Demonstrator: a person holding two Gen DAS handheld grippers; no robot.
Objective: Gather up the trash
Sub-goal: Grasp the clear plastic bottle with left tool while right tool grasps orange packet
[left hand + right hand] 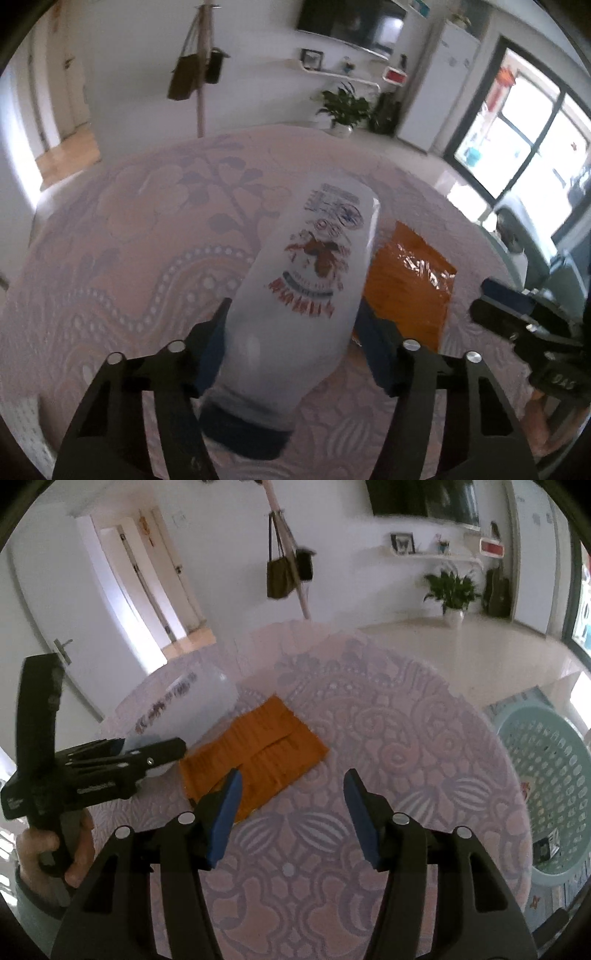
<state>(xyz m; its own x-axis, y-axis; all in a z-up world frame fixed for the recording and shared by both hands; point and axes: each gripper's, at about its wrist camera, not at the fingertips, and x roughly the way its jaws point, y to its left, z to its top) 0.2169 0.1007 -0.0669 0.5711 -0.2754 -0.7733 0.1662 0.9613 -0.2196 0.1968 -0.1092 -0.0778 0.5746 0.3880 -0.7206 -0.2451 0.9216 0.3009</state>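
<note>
My left gripper (291,325) is shut on a white plastic bottle (306,295) with red and blue print and a dark blue cap, held above the round table. The bottle (184,709) and left gripper (147,753) also show at the left of the right wrist view. An orange wrapper (410,284) lies flat on the table just right of the bottle; it shows in the right wrist view (258,757) too. My right gripper (291,790) is open and empty above the table, its left finger over the wrapper's near edge.
The round table has a pink and lilac patterned cloth (406,738). A pale green perforated basket (546,786) stands on the floor at the right of the table. A potted plant (452,590) and a coat stand with bags (284,572) are far behind.
</note>
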